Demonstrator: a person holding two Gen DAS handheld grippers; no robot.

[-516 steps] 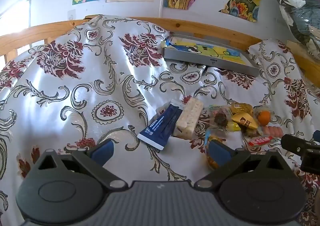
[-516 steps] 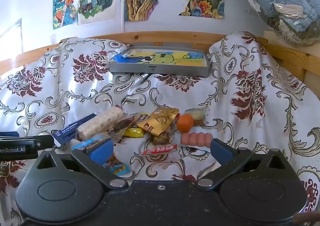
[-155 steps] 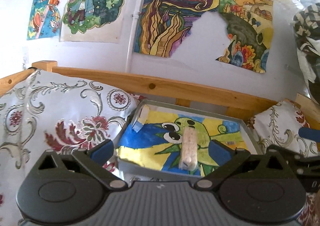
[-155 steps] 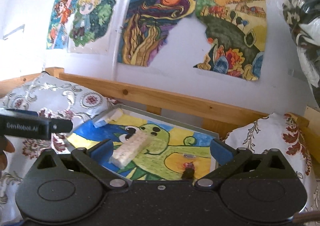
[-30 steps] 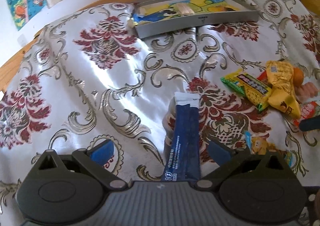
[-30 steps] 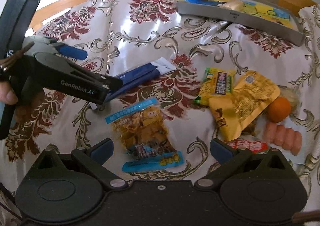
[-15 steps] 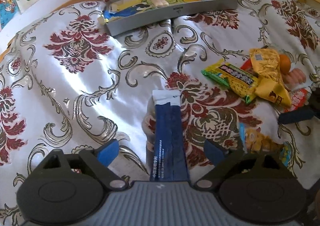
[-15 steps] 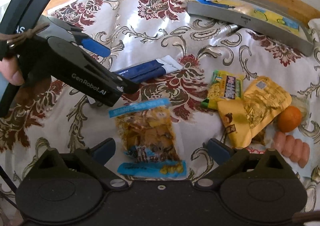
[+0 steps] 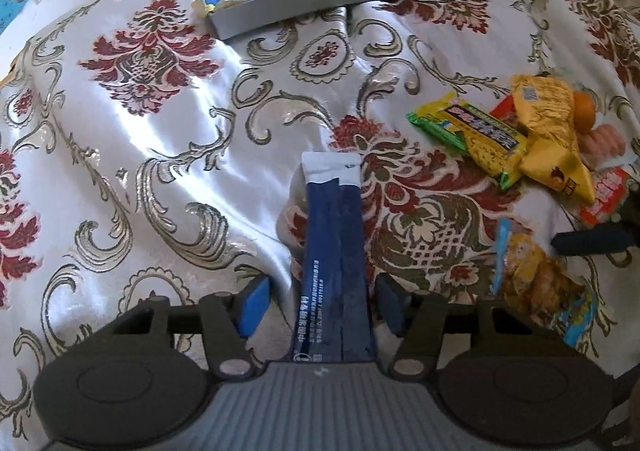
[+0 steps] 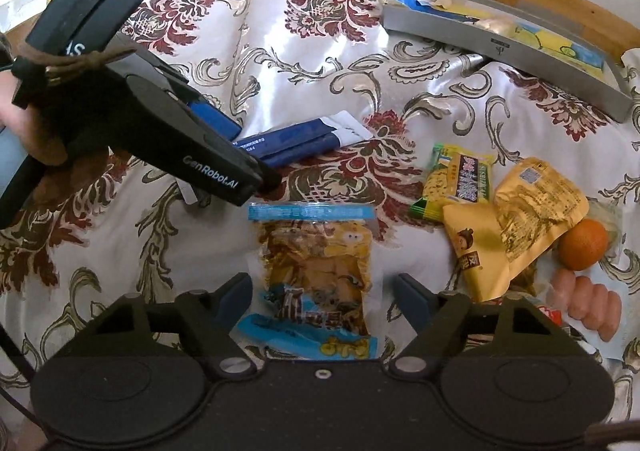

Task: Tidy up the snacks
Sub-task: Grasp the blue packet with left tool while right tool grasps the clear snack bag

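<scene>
The left gripper (image 9: 323, 301) reached low over the bed (image 9: 168, 139), jaws partly open around the blue packet (image 9: 335, 251) at 6 o'clock, not touching. The right gripper (image 10: 323, 297) straddled the snack bag (image 10: 316, 275), jaws open.

Both wrist views look down close over the bedspread (image 9: 168, 155), sharing the blue packet (image 10: 304, 141)

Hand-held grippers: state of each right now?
Left hand-held gripper: open, fingers either side of the blue sachet, not clamped.
Right hand-held gripper: open, straddling the yellow snack bag.
</scene>
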